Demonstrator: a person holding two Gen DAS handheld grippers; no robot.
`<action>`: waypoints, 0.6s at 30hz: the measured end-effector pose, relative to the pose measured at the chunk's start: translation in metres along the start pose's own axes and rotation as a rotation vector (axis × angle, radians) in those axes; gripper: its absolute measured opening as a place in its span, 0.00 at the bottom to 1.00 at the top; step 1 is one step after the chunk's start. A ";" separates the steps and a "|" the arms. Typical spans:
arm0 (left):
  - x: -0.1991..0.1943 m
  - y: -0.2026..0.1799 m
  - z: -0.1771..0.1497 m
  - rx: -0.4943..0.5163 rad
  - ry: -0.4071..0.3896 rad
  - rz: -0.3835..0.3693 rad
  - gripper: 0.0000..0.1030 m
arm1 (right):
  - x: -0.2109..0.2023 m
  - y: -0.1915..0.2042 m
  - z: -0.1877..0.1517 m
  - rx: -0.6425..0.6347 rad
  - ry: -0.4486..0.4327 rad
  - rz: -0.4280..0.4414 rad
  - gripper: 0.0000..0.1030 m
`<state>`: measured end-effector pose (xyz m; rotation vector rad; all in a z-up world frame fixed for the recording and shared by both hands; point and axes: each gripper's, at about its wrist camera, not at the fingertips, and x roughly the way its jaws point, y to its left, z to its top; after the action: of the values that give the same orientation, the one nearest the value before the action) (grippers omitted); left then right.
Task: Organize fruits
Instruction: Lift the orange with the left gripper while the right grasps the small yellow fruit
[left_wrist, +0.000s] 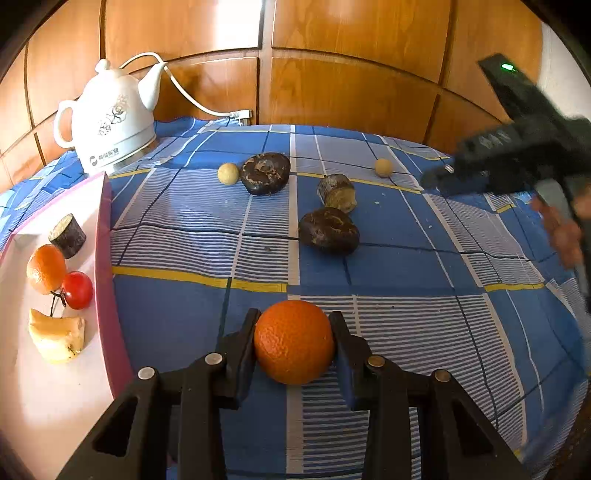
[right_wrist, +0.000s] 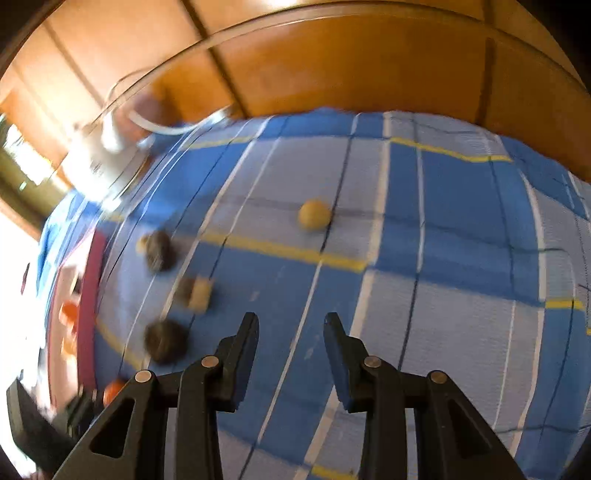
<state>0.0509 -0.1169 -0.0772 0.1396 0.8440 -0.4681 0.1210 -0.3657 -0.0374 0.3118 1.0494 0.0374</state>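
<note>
Left claw (left_wrist: 294, 341) pinched the round orange citrus fruit (left_wrist: 294, 341) for the pink-rimmed white tray (left_wrist: 105, 236) to its left; right claw (right_wrist: 290, 354) spread, empty.

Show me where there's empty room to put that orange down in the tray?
The orange is held in the left gripper. The tray has bare floor at its near end, below the pale fruit chunk. Farther back it is crowded: tomato, another orange and a dark stump piece sit close together.
</note>
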 end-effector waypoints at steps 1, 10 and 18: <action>0.000 0.000 0.000 0.002 -0.001 0.000 0.36 | 0.004 0.000 0.007 0.007 -0.007 -0.017 0.36; -0.001 -0.002 -0.002 0.017 -0.012 0.004 0.36 | 0.050 0.000 0.054 0.072 0.002 -0.122 0.36; -0.002 -0.003 -0.004 0.021 -0.016 0.005 0.36 | 0.069 0.001 0.069 0.052 0.032 -0.151 0.26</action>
<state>0.0459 -0.1175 -0.0775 0.1574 0.8227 -0.4727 0.2150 -0.3685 -0.0635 0.2786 1.1041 -0.1214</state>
